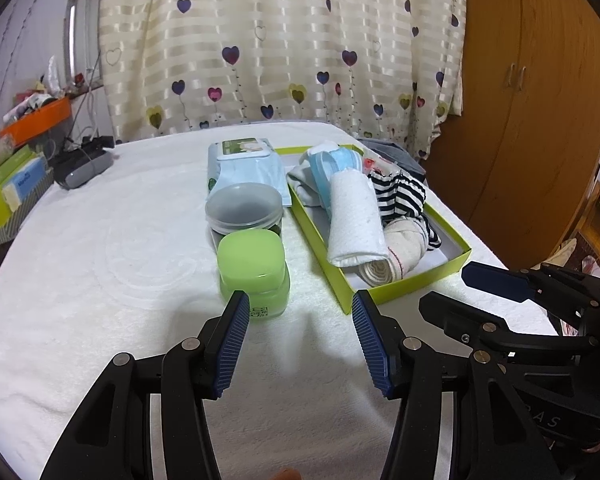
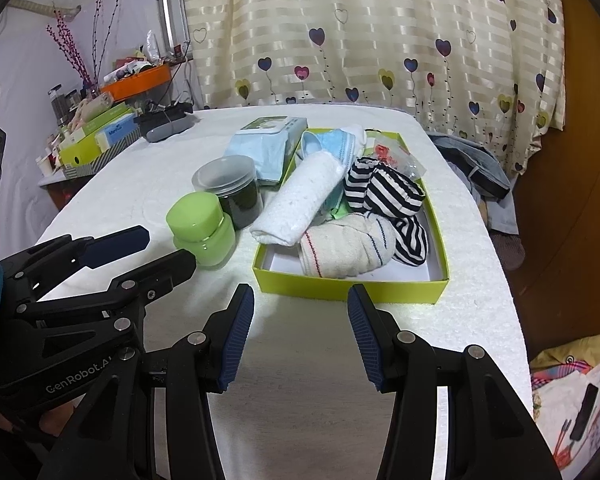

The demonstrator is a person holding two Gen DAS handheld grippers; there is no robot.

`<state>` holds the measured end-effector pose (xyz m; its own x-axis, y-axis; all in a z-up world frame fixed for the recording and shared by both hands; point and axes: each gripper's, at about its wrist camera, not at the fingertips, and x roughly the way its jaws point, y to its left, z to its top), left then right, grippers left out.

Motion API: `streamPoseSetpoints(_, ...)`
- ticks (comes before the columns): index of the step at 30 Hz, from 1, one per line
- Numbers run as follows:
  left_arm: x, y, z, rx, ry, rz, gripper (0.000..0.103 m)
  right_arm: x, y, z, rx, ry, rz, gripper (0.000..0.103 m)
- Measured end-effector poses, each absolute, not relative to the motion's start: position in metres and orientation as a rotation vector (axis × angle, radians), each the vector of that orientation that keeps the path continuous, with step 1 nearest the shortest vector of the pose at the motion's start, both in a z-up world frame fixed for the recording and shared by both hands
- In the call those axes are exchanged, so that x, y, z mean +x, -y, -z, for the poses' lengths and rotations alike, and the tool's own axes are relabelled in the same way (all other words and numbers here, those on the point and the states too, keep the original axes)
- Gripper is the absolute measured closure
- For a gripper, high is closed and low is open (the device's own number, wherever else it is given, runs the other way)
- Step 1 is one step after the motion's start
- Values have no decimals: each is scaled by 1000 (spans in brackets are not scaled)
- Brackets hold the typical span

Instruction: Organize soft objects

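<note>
Both tools, left tool [image 1: 300, 344] and right tool [image 2: 300, 334], are held wide apart, empty, over bare worktop [image 2: 300, 400]; ahead, the green box [image 2: 352, 286] edge and green jar [image 1: 254, 276] are met.

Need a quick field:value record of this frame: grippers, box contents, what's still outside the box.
left gripper: open, empty, above the white cloth, near the green jar
right gripper: open, empty, in front of the green box
in box: rolled white towel, striped socks, cream sock, blue face masks
outside box: green jar, clear-lidded dark jar, wet wipes pack, all left of the box
surface: white cloth
</note>
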<state>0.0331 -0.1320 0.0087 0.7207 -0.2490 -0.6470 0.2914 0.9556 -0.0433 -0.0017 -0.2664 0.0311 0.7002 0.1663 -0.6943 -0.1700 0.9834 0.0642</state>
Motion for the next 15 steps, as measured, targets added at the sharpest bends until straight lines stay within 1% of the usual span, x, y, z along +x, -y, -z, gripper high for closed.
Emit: streamPoseSetpoints(15, 37, 131, -9, 69, -712, 294, 50, 0, 268, -30, -2, -779, -188, 53)
